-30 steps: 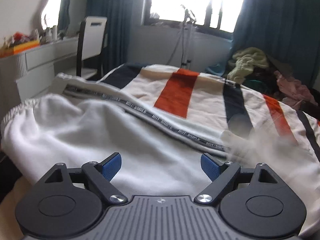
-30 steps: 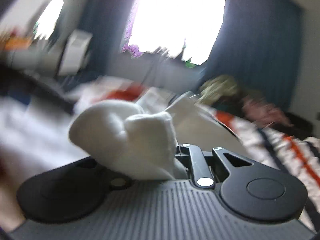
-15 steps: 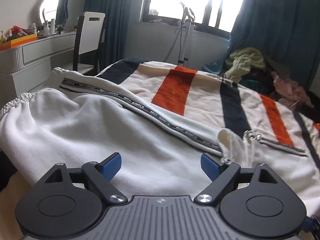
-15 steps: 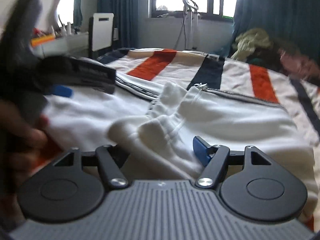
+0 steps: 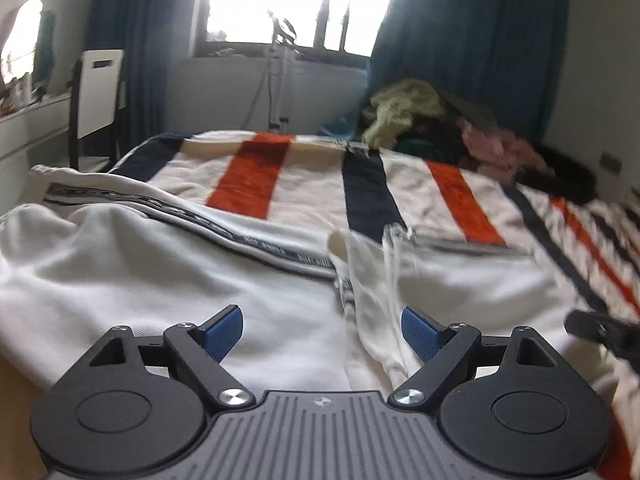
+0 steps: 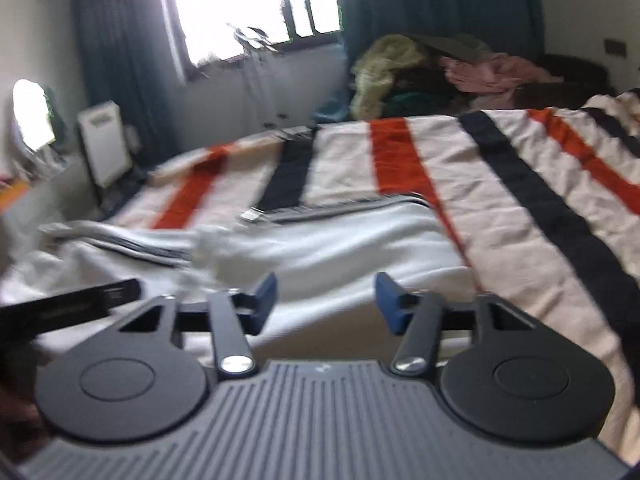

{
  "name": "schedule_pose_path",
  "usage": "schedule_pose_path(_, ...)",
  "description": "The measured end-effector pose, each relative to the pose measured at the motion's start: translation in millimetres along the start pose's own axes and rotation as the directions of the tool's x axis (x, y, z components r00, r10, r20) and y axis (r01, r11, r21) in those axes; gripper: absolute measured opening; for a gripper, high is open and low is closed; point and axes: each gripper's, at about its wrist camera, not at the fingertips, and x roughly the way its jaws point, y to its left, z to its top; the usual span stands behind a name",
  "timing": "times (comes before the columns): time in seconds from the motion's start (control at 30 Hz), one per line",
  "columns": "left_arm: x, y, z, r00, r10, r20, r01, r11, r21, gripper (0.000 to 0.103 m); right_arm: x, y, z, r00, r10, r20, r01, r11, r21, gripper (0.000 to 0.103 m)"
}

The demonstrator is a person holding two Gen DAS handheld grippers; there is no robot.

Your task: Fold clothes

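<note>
Right wrist view: white trousers [image 6: 352, 248] released; right gripper [image 6: 325, 300] jaws, just closing, narrowed, empty.
Left gripper [image 5: 322, 330]: jaws wide (nothing pinched).
Fold: cuff laid at 12 o'clock, smoothing judged next.

We look from both wrists low over the bed [image 5: 248, 184], close to the white trousers [image 5: 160, 280], facing the window [image 5: 304, 0]. Our right view [image 6: 500, 184] sits further right; both share trousers, blanket, clothes pile [image 6: 400, 68].

white trousers [image 5: 160, 280] with black side stripe, spread rumpled on bed.
</note>
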Motion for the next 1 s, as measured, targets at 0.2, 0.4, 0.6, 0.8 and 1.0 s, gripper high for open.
schedule_pose_path(0.2, 17, 1, -11, 0.997, 0.018, -0.078, -0.017, 1.0, 0.022, 0.088, 41, -20, -23, 0.993, -0.036, -0.114, 0.047, 0.994, 0.095, 0.042)
schedule_pose_path(0.4, 4, 2, -7, 0.999, -0.054, -0.008, 0.054, 0.998, 0.012, 0.082, 37, -25, -21, 0.993, -0.025, -0.113, 0.04, 0.989, 0.139, 0.042)
schedule_pose_path(0.6, 2, 5, 16, 0.978, -0.188, 0.085, 0.192, 0.98, -0.046, 0.082, 33, -26, -20, 0.994, -0.026, -0.108, 0.045, 0.983, 0.179, 0.043)
schedule_pose_path(0.8, 63, -11, 55, 0.928, -0.371, 0.021, 0.371, 0.928, 0.002, 0.075, 37, -26, -18, 0.996, -0.018, -0.09, 0.036, 0.978, 0.204, 0.045)
schedule_pose_path(1.0, 133, -19, 75, 0.914, -0.389, -0.114, 0.381, 0.921, -0.083, 0.069, 38, -33, -17, 0.998, -0.005, -0.069, 0.022, 0.969, 0.245, 0.043)
